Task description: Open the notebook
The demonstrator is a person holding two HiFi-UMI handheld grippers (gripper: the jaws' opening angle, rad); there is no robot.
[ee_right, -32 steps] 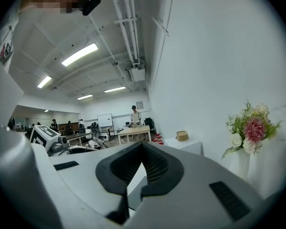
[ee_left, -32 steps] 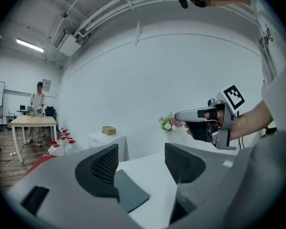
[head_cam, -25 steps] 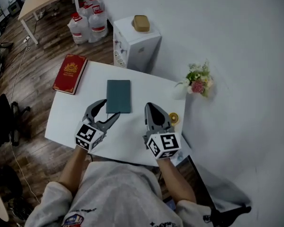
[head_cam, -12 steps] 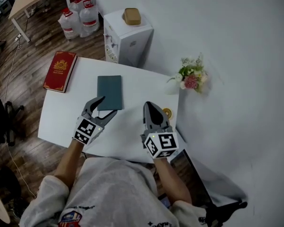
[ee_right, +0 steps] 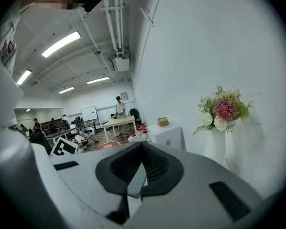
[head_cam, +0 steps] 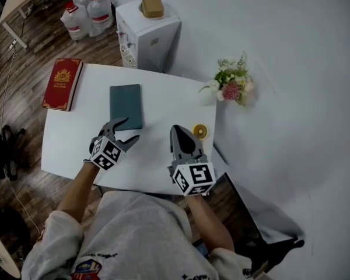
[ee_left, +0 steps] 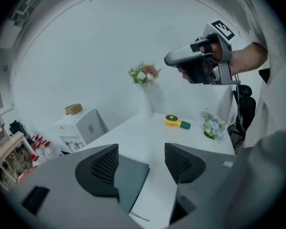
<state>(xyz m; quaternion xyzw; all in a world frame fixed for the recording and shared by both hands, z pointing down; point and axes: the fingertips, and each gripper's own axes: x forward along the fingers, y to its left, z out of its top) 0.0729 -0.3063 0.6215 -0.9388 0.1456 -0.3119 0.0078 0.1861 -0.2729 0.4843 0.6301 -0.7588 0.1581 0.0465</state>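
A closed teal notebook lies flat on the white table, left of the middle. My left gripper hovers open just at its near edge, and nothing is between the jaws. In the left gripper view, the left gripper frames the notebook's corner between its spread pads. My right gripper is shut and held above the table to the notebook's right, apart from it. It also shows raised in the left gripper view, as the right gripper. In its own view the right gripper holds nothing.
A red book lies at the table's left end. A small yellow fan sits near the right edge, and a vase of flowers stands at the far right corner. Behind the table stand a white cabinet and water jugs.
The head view has shifted, so the table sits higher and further left in frame. My left gripper has slid a little rightward along the notebook's near edge, still open. The right gripper stays shut.
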